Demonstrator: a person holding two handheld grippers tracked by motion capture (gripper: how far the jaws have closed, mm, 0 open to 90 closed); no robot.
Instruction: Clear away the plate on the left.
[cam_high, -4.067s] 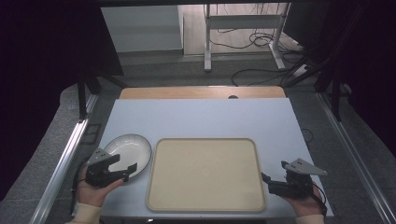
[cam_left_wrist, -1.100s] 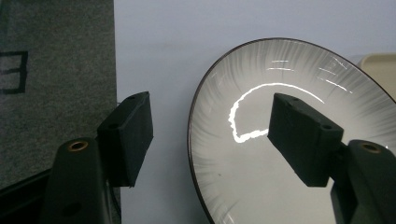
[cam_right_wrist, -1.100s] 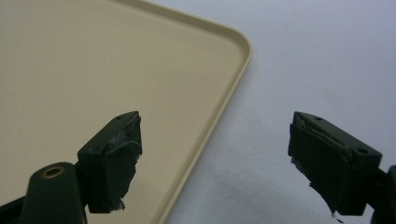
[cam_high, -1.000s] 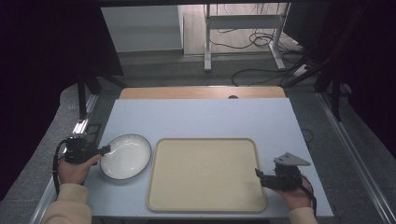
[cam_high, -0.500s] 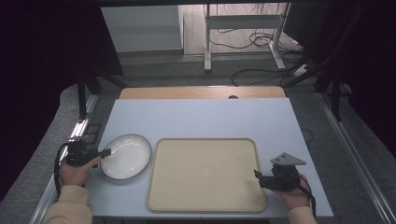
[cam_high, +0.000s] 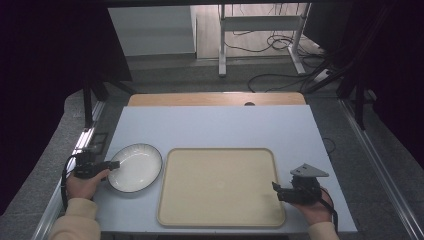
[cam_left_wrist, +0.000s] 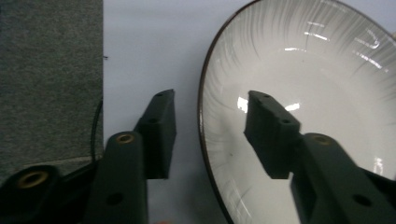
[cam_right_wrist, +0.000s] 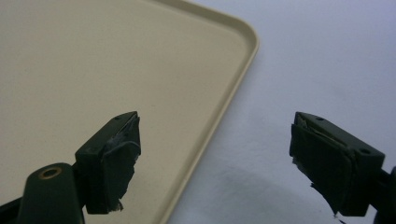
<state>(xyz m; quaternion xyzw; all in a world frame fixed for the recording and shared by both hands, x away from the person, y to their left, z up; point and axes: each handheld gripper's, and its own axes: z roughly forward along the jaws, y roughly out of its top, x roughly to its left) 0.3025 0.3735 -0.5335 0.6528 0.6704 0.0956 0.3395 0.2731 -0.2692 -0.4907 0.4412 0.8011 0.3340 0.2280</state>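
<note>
- Here's the left gripper (cam_high: 114, 164) at the near-left part of the table, lying level and aimed at the left rim of the white plate (cam_high: 136, 167).
- In the left gripper view the left gripper (cam_left_wrist: 210, 128) straddles that rim: one jaw hangs over the bare table outside the plate, the other sits over the glossy white inside.
- Those jaws have just been closing in, with the plate's dark-edged rim between them; there's clear daylight on both sides of the rim, so nothing is pinched yet.
- The plate (cam_left_wrist: 317, 107) rests flat on the pale blue table (cam_high: 215, 127), its ribbed inner wall catching the lamp glare.
- From above, the plate lies just beside the left edge of the beige tray (cam_high: 220, 187), apart from it by a thin strip of table.
- The tray sits squarely in the middle of the near half of the table.
- Over on the other side, the right gripper (cam_high: 278, 191) is held level in the person's hand at the tray's near-right corner.
- In the right gripper view the right gripper (cam_right_wrist: 215, 158) gapes wide: one jaw over the tray (cam_right_wrist: 93, 70), the other over bare table, the tray's raised edge running up between them, untouched.
</note>
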